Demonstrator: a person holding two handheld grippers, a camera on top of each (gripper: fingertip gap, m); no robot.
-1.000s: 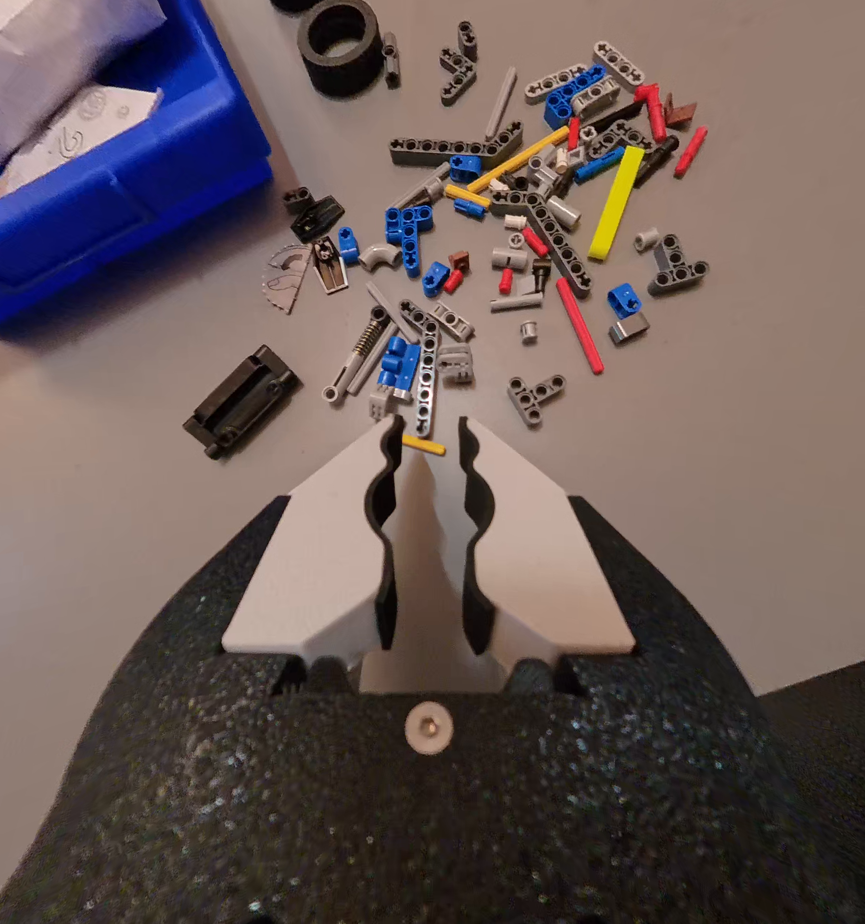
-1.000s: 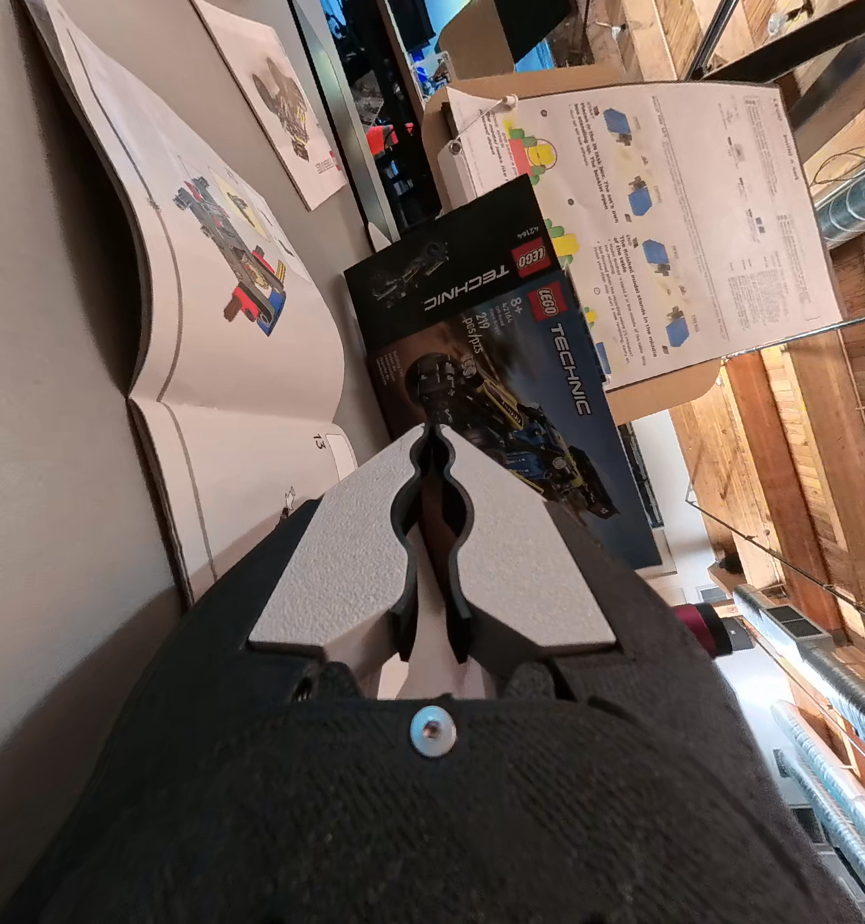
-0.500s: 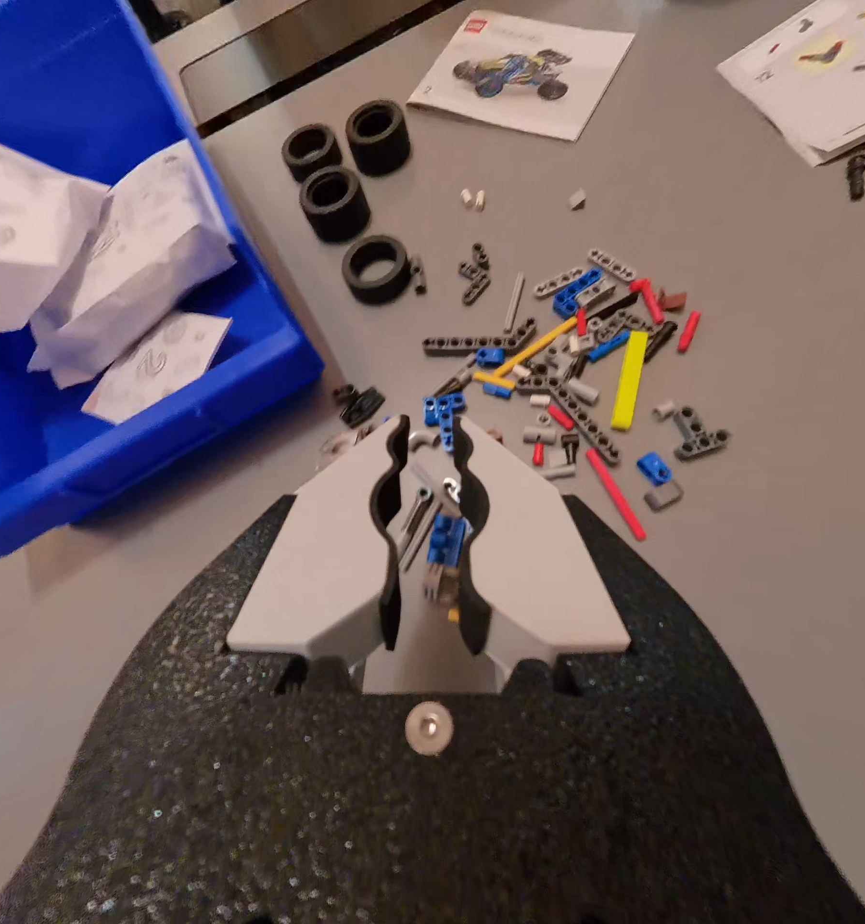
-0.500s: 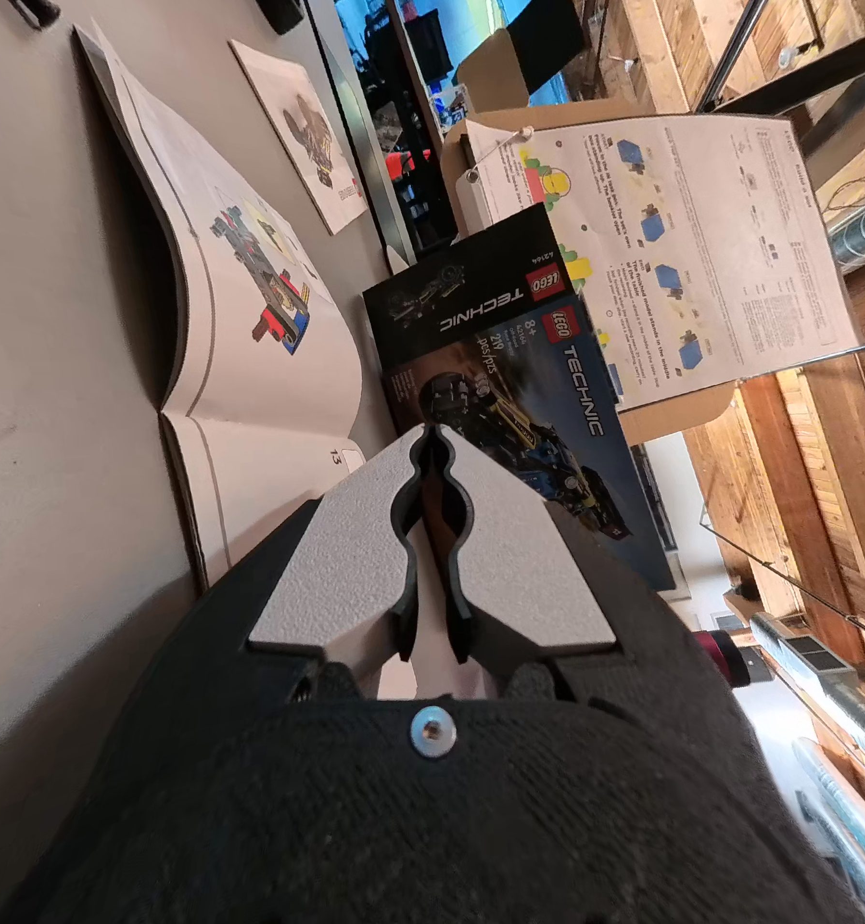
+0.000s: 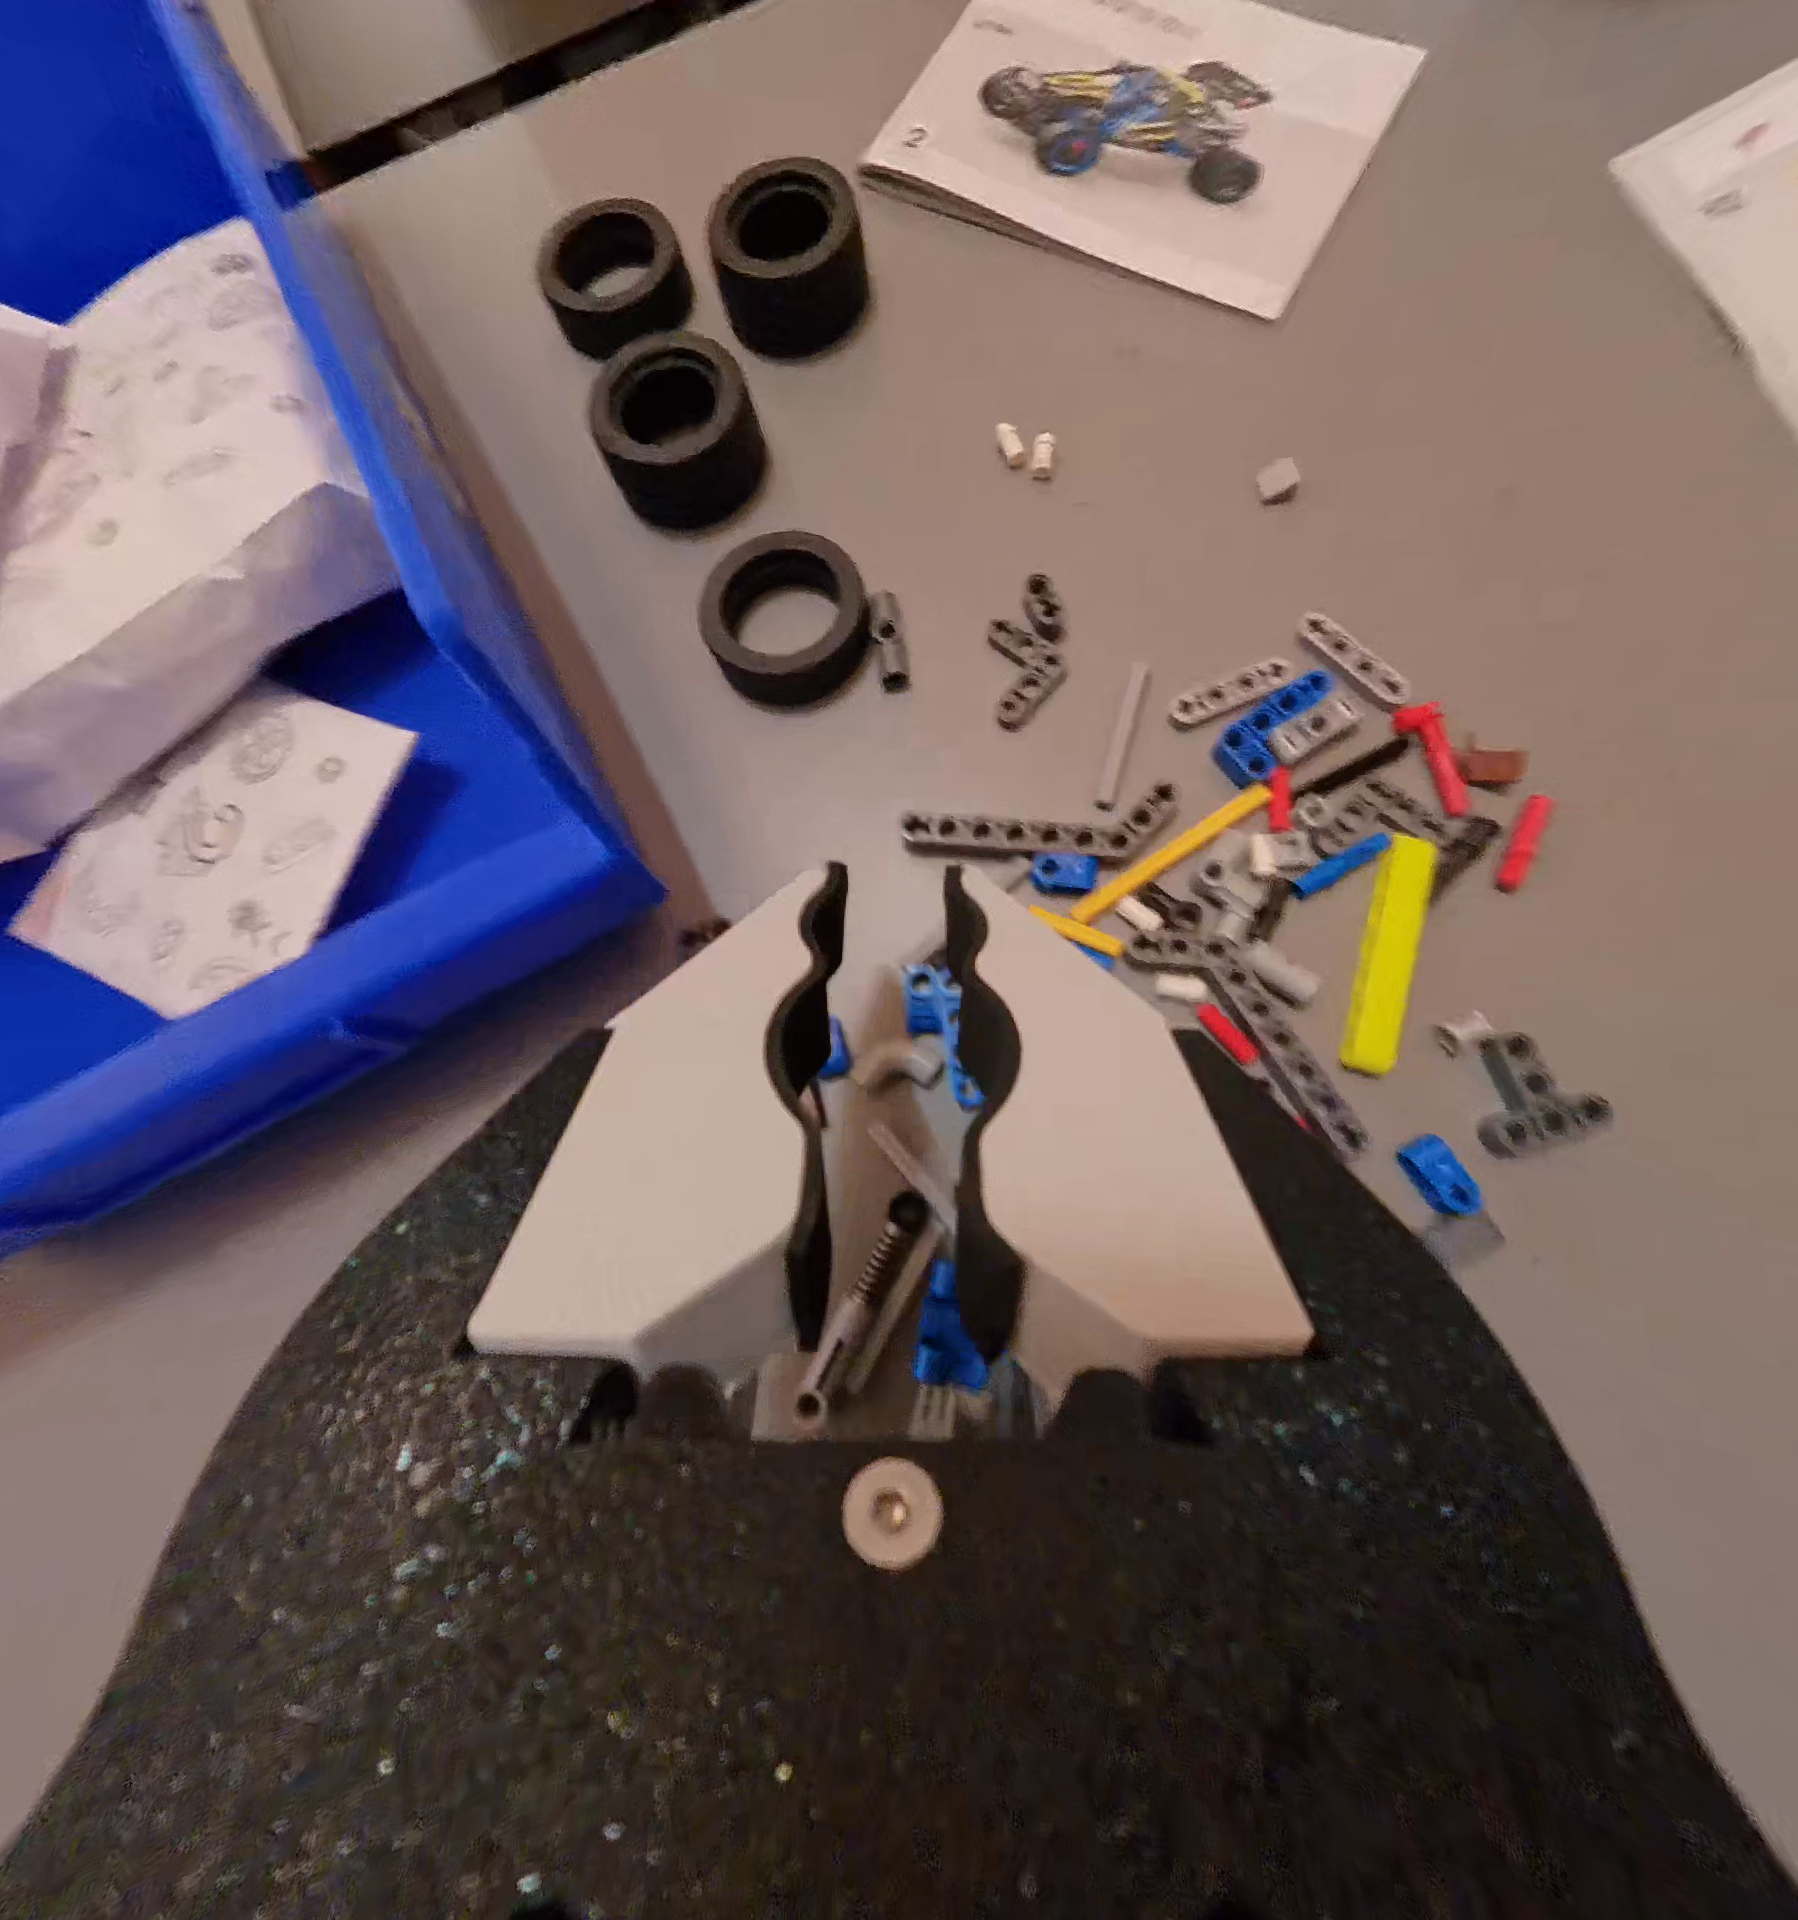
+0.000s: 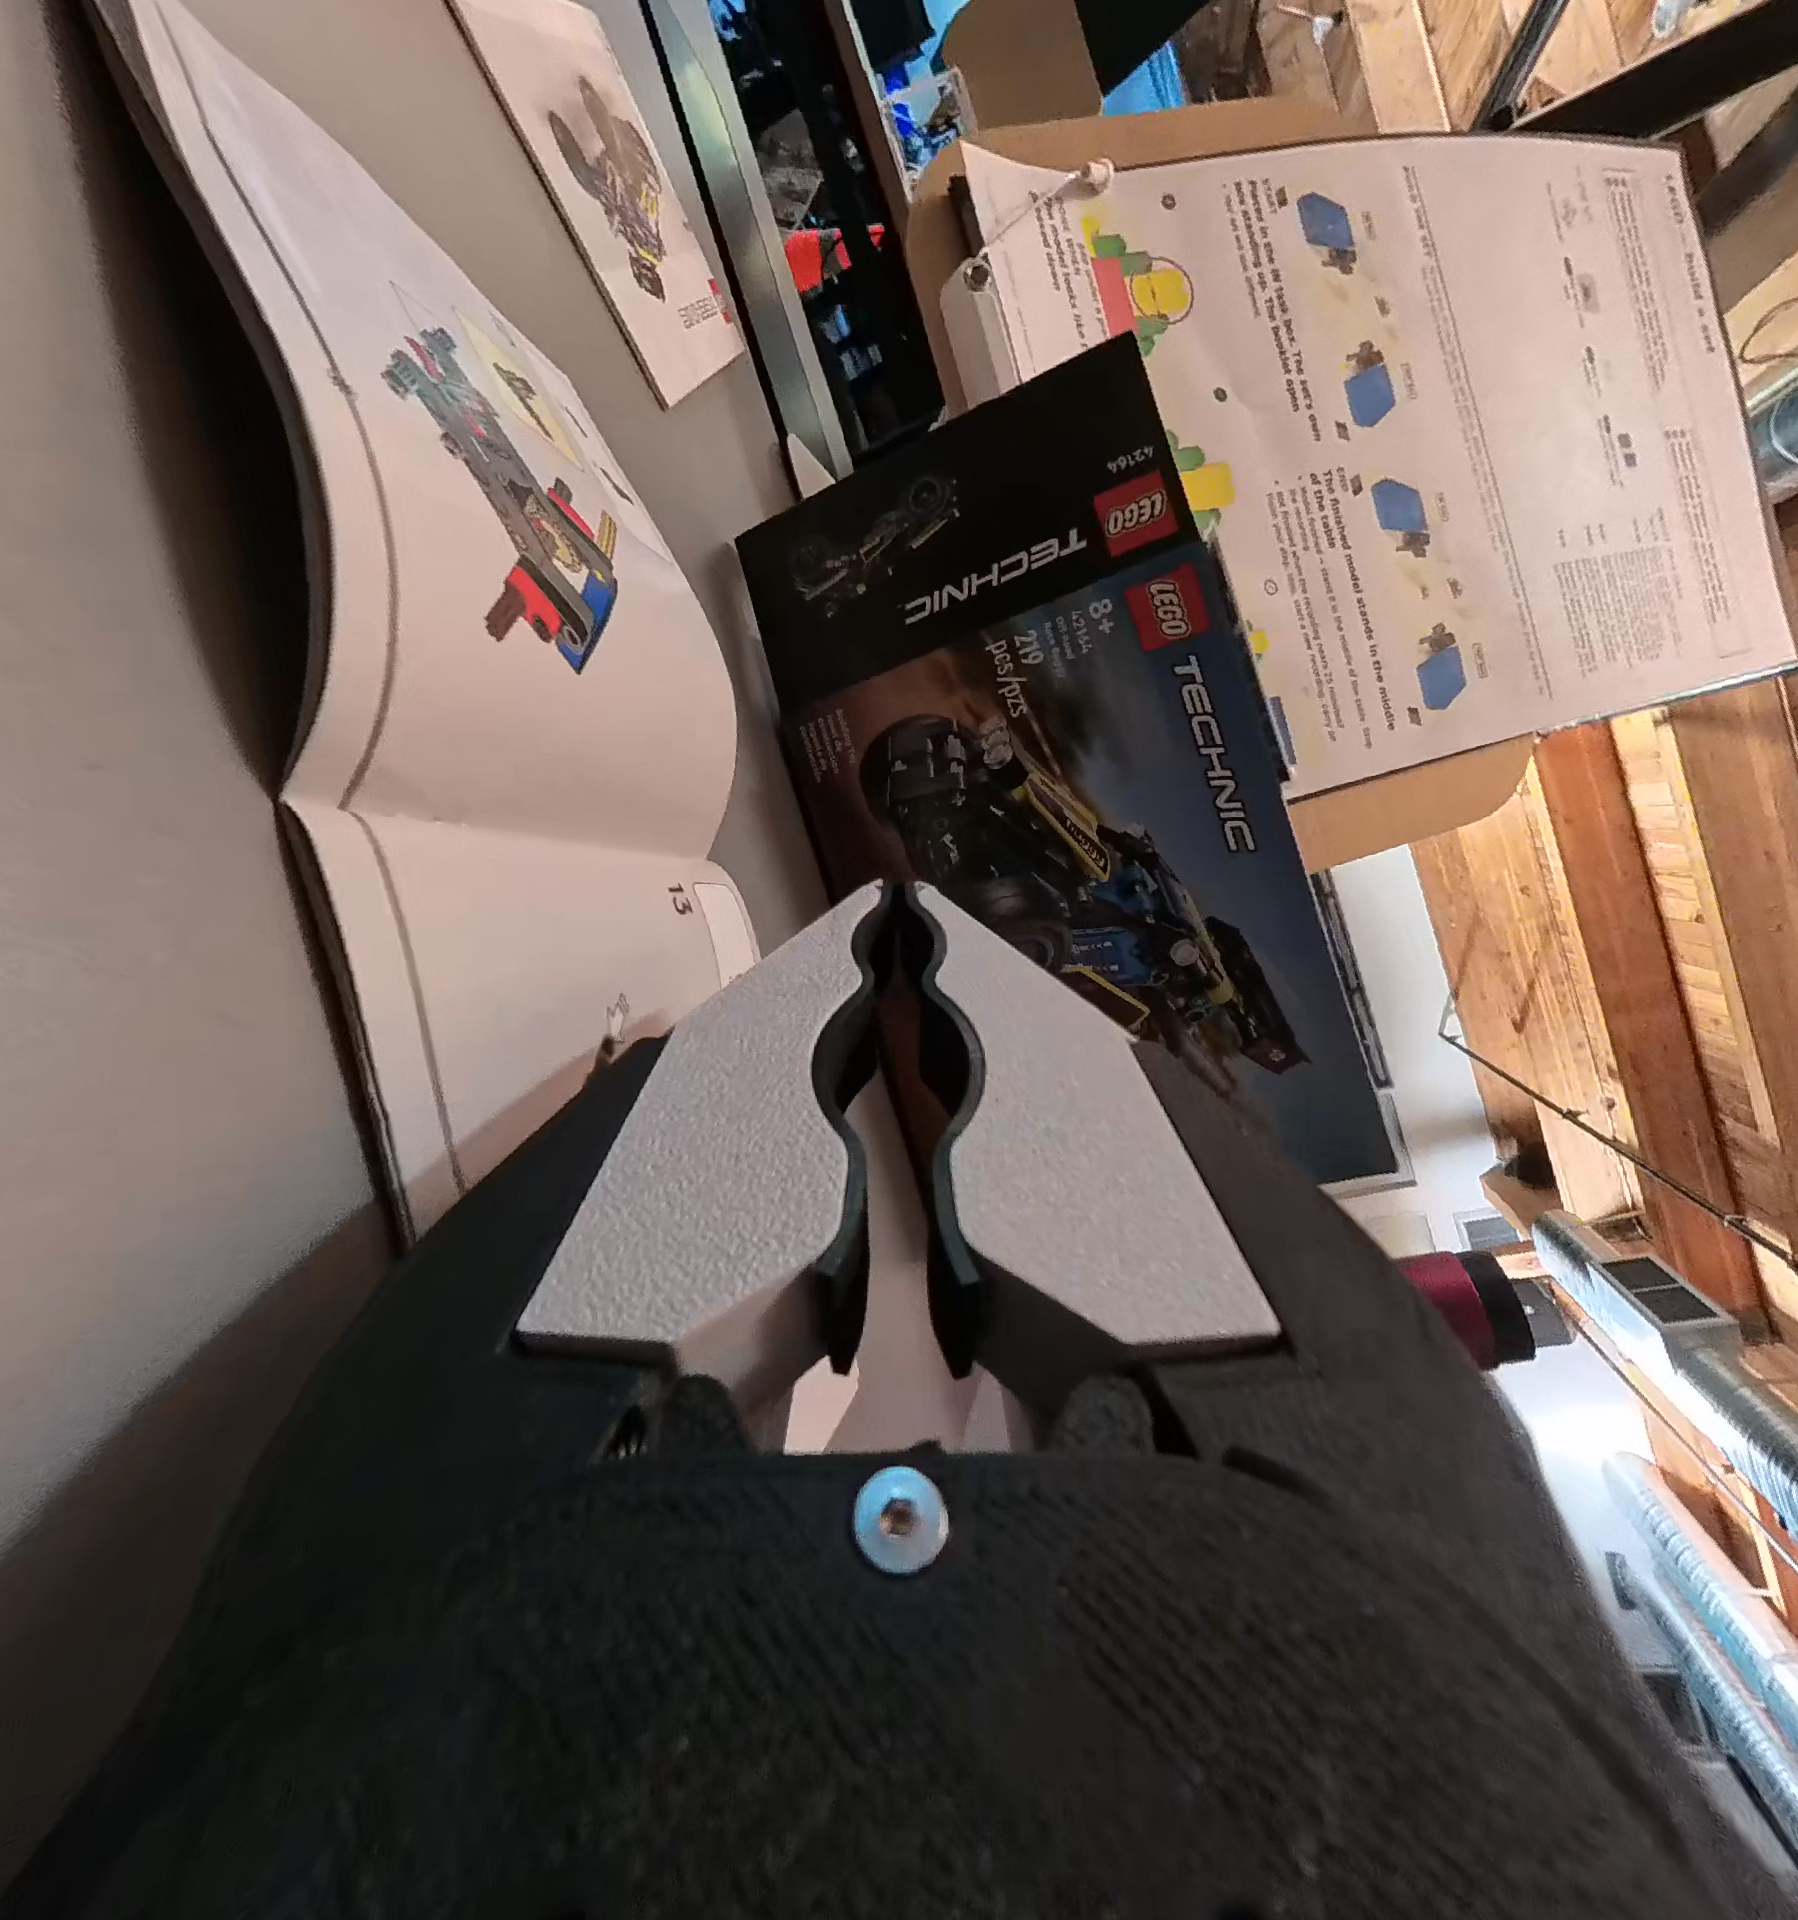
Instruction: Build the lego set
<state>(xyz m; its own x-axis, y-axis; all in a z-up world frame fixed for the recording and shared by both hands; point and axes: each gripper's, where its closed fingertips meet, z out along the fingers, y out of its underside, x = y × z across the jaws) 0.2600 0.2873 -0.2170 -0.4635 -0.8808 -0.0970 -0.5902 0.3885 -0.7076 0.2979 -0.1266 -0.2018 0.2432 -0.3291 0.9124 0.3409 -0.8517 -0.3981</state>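
My left gripper is open and empty, low over the near-left part of a pile of loose Lego pieces on the grey table. Between its fingers I see a grey spring shock absorber and small blue pieces lying on the table below. A yellow-green beam and red and yellow axles lie to the right. Several black tyres stand beyond. My right gripper is shut with nothing seen in it, turned on its side beside the open instruction booklet.
A blue bin with crumpled paper bags stands on the left. A closed booklet lies far back, and another booklet's pages at far right. The set's box and a printed sheet stand behind the open booklet. Across from one pair of fingers to the other is roughly 40 cm.
My left gripper has moved forward over the pile, so the shock absorber and blue pieces now lie between its fingers. The right gripper has shifted only slightly and stays shut.
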